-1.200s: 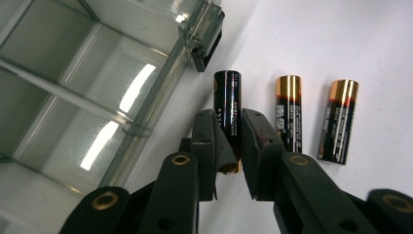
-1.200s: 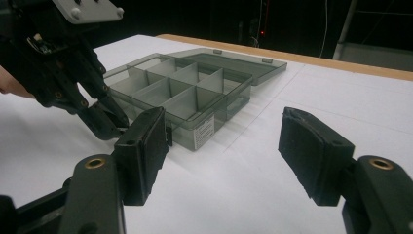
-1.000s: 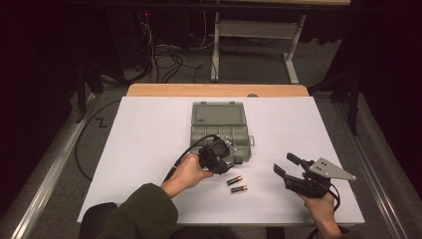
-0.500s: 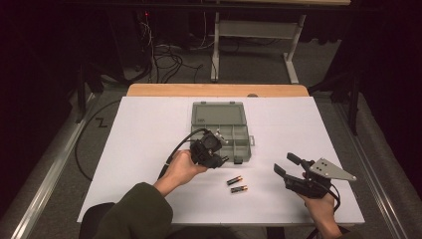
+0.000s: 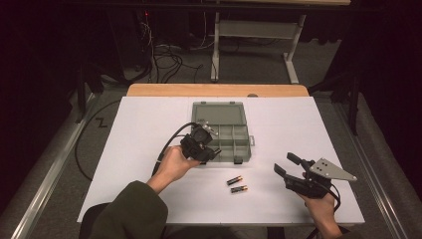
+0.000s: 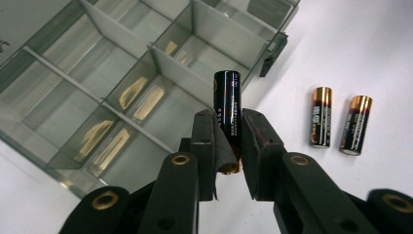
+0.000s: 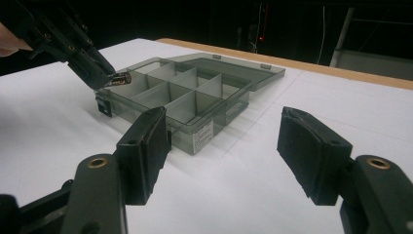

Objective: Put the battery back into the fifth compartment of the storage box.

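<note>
Your black left tongs (image 6: 228,141) gripped a black battery (image 6: 228,105) with a gold end, over the smoky grey translucent box (image 6: 112,78), beside two black-and-copper batteries (image 6: 341,122) on the white desk (image 6: 350,48).

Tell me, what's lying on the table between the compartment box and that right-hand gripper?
Two batteries, side by side on the white table, seen in the high view.

The left tool (image 5: 213,149), clamped on a battery (image 6: 228,105), has drifted away from the two batteries (image 5: 237,184) on the table (image 5: 124,149) and now sits over the near left corner of the organizer box (image 5: 234,132).
</note>
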Available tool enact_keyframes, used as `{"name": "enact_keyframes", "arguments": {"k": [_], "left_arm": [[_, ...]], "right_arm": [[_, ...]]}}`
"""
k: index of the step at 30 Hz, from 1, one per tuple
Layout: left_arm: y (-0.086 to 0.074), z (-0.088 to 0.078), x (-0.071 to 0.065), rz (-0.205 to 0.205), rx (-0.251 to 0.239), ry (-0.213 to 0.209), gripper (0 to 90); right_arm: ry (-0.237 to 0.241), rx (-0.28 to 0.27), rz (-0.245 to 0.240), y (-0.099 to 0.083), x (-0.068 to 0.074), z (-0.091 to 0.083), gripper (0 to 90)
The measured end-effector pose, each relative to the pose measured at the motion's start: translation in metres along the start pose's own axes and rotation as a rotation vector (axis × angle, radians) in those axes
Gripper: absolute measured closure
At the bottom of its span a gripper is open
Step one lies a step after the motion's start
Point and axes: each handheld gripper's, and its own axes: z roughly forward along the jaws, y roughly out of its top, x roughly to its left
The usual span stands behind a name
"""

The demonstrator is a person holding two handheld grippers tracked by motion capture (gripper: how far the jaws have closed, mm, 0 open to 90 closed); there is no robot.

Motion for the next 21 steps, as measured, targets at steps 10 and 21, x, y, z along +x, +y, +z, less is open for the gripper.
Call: {"name": "enact_keyframes", "arguments": {"k": [10, 21], "left_arm": [[-0.005, -0.007, 0.012, -0.063, -0.004, 0.031, 76.4], [-0.008, -0.008, 0.021, -0.095, -0.009, 0.052, 76.5]], "right_arm": [[0.001, 0.000, -0.001, 0.000, 0.000, 0.000, 37.5], [0.003, -0.004, -0.001, 0.000, 0.000, 0.000, 37.4]]}}
